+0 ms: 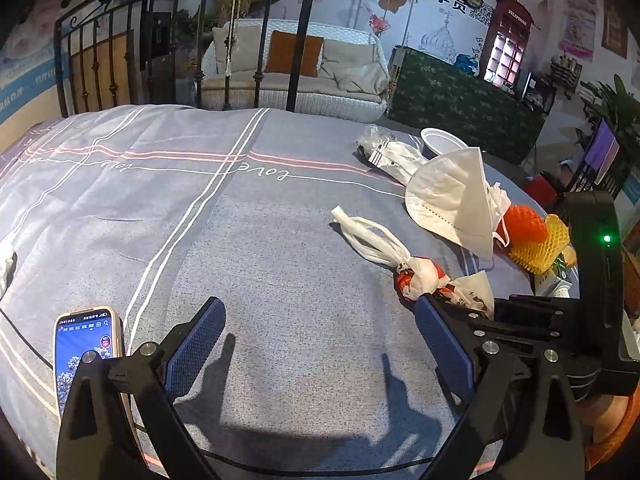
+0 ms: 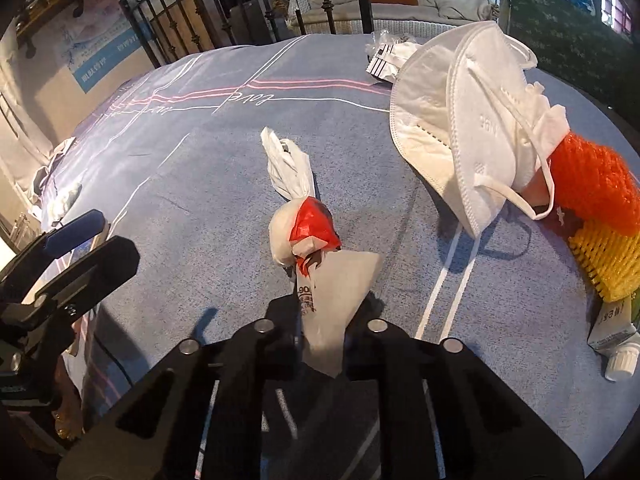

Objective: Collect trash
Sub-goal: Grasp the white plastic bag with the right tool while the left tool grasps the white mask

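Observation:
A knotted white and red plastic bag [image 2: 304, 232] lies on the blue-grey bedspread [image 2: 192, 184]. My right gripper [image 2: 320, 320] is shut on the bag's near end. The bag also shows in the left wrist view [image 1: 416, 270], with the right gripper [image 1: 472, 312] beside it. My left gripper [image 1: 316, 336] is open and empty, low over the bedspread, left of the bag. A white face mask [image 2: 464, 120] lies to the right, also in the left wrist view [image 1: 452, 196]. Beside it are orange foam netting [image 2: 596, 176] and yellow foam netting [image 2: 612, 256].
A phone [image 1: 86, 344] with a lit screen lies by my left finger. A small tube [image 2: 616, 336] lies at the right edge. A wrapper [image 1: 384, 152] and a white cup [image 1: 440, 142] sit at the far right. A black iron bed frame [image 1: 120, 44] stands at the far end.

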{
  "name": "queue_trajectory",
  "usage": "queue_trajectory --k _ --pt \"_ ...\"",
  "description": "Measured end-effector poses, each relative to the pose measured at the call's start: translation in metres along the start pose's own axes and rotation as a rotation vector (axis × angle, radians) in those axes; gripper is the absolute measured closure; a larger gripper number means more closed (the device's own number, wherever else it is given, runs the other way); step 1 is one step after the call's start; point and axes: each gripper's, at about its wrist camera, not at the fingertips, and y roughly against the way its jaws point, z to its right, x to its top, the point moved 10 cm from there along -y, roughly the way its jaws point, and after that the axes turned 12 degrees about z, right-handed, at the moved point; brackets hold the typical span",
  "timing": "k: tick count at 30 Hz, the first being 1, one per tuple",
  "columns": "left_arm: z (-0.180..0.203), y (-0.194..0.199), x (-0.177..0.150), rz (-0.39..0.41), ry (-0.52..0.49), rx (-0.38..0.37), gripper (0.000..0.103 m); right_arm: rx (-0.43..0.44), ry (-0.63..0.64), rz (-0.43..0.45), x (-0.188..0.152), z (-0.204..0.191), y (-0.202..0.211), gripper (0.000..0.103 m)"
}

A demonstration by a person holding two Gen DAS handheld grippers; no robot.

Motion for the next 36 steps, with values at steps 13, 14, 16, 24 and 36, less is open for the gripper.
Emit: queue_trajectory --k 13,14,16,24,36 --pt "0.067 -0.02 0.045 0.052 0.036 -0.188 0.025 -0.078 -0.079 0.15 -0.03 0.052 0.109 0.095" --pt "0.078 -0.026 0.045 0.043 0.032 -0.212 0.029 -0.09 -0.098 0.156 -0.035 0.059 0.118 0.095" --pt "0.103 -0.04 0.045 0.024 0.012 -0.254 0.034 -0.117 -0.136 0.167 -0.045 0.074 0.133 0.095" --pt "0.156 -0.096 0.031 -0.074 -0.039 -0.302 0.064 -0.222 -0.239 0.183 -0.079 0.114 0.169 0.095" --pt "0.151 -0.071 0.026 -0.006 -0.05 -0.239 0.1 -0.246 -0.281 0.231 -0.095 0.127 0.187 0.095"
